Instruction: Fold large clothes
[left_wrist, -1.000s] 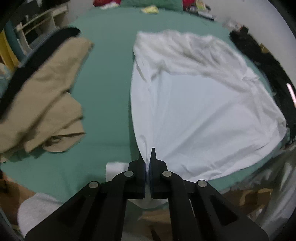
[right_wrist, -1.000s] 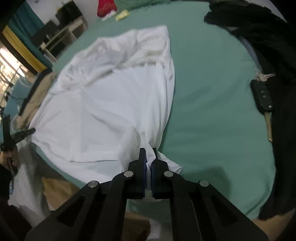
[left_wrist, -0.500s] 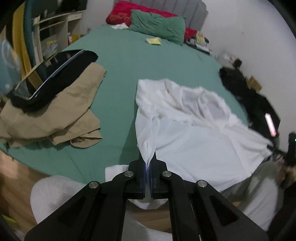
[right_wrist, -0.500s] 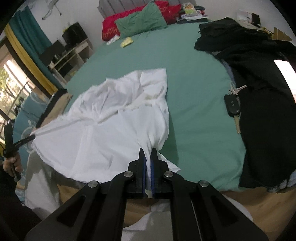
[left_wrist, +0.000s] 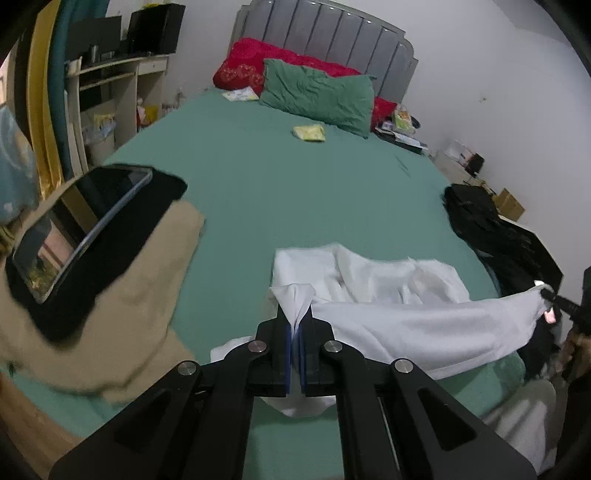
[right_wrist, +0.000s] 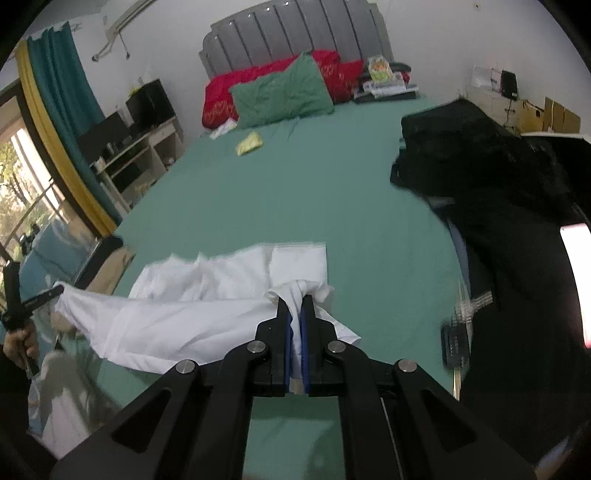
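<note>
Fabric fills the lower centre of the left wrist view: a white garment (left_wrist: 388, 295) lies bunched on the green bedsheet (left_wrist: 295, 192), its near edge lifted off the bed. The left gripper (left_wrist: 294, 325), at bottom centre, has its jaws pressed together on a peaked corner of that white cloth. From there the raised edge stretches to the right edge of the frame, where the right gripper (left_wrist: 550, 295) holds the other corner. At left, a tan garment (left_wrist: 110, 314) lies partly under a black cloth carrying a dark phone (left_wrist: 74, 229). Black clothing (left_wrist: 495, 229) is heaped at right. In the upper centre a green pillow (left_wrist: 317, 96) leans against a red pillow (left_wrist: 251, 62), with a small yellow packet (left_wrist: 309, 133) on the sheet just below them.

In the right wrist view the right gripper (right_wrist: 295, 314), at bottom centre, pinches a twisted bunch of the white garment (right_wrist: 207, 295). The cloth runs toward the left of the frame, lifted above the bedsheet (right_wrist: 295, 192), to the left gripper (right_wrist: 51, 293), which grips the far corner; a hand (right_wrist: 22, 341) shows below it at the left edge. Black clothing (right_wrist: 498, 192) covers the right side. The green pillow (right_wrist: 284, 92) and red pillow (right_wrist: 221, 96) sit at upper centre before a grey headboard (right_wrist: 295, 33), and teal curtains (right_wrist: 62, 81) hang at upper left
</note>
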